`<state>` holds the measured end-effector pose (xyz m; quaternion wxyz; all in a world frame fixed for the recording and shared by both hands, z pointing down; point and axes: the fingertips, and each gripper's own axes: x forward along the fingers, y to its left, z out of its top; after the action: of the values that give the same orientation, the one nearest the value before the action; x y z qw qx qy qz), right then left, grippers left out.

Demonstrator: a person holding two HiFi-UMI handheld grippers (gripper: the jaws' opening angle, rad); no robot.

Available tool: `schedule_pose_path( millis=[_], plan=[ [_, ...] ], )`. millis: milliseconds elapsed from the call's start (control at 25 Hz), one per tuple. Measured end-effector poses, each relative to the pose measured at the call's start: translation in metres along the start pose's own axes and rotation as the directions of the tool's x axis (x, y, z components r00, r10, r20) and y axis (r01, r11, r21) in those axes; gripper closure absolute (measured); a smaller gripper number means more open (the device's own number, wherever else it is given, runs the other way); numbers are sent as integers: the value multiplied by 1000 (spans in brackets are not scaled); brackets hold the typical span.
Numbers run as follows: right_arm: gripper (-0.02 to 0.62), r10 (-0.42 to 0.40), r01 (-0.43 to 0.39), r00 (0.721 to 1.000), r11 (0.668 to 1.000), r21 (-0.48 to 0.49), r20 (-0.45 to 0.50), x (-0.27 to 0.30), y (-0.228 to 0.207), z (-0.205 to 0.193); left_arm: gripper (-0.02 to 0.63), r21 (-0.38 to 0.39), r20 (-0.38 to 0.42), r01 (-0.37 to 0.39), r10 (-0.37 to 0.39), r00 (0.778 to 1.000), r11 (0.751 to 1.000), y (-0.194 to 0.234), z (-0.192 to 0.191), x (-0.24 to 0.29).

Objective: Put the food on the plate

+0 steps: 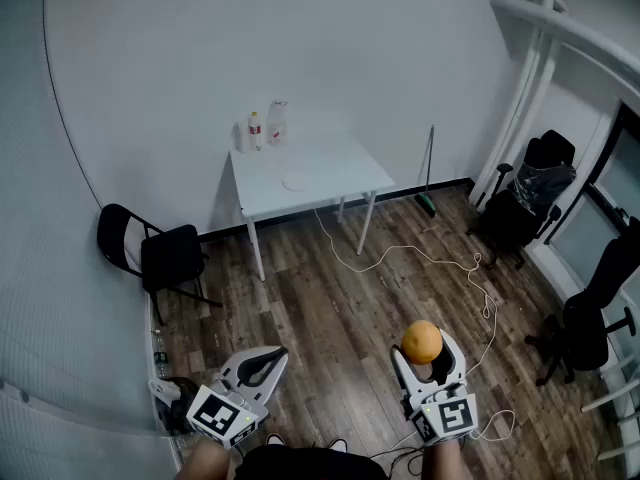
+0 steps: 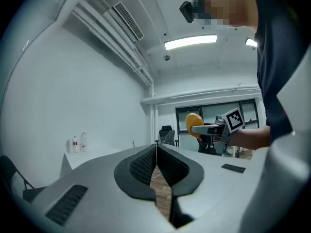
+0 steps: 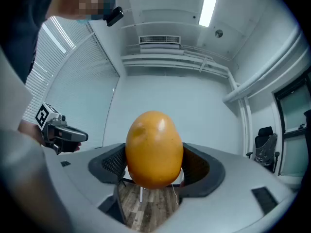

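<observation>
Wood floor (image 1: 330, 308), right claw (image 1: 428, 354) wide, gripping fruit (image 1: 422, 340)

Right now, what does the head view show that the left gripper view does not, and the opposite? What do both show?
Only the head view shows the plate on the white table, and the marker cube on the left gripper. Only the left gripper view shows the ceiling light, the air vent, and its own jaws closed together with nothing between them. Both show the right gripper holding the orange fruit, and the bottles on the table.
</observation>
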<state>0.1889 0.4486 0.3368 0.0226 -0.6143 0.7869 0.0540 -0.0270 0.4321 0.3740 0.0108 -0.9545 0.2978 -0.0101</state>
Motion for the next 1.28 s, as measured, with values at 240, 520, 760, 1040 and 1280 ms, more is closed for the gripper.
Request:
schedule_pose_path(
  millis=[240,520,760,1040,1280],
  plan=[
    [247,27,-26,1000,999,-38,12,-5,13,-1,583,6,1,4,-4,1000,1000,-1,5,-8],
    [247,26,-26,1000,999,-23,0,-1,29,0,583,-8,4,2,-2,1000,1000,4,2,-19],
    [247,38,-38,999,999,-13,-15,0,44,-16,583,-23,0,4,-4,1000,1000,14,-8,-36],
    [247,91,-90,996,996,-22,25,31,105,-8,583,-41,0,-6,6,1000,999,55,-16,-77],
    [247,130,-130,992,992,4,-6,54,157,-25,583,-61,-11,-10,9,1000,998,94,-30,-102]
  ],
)
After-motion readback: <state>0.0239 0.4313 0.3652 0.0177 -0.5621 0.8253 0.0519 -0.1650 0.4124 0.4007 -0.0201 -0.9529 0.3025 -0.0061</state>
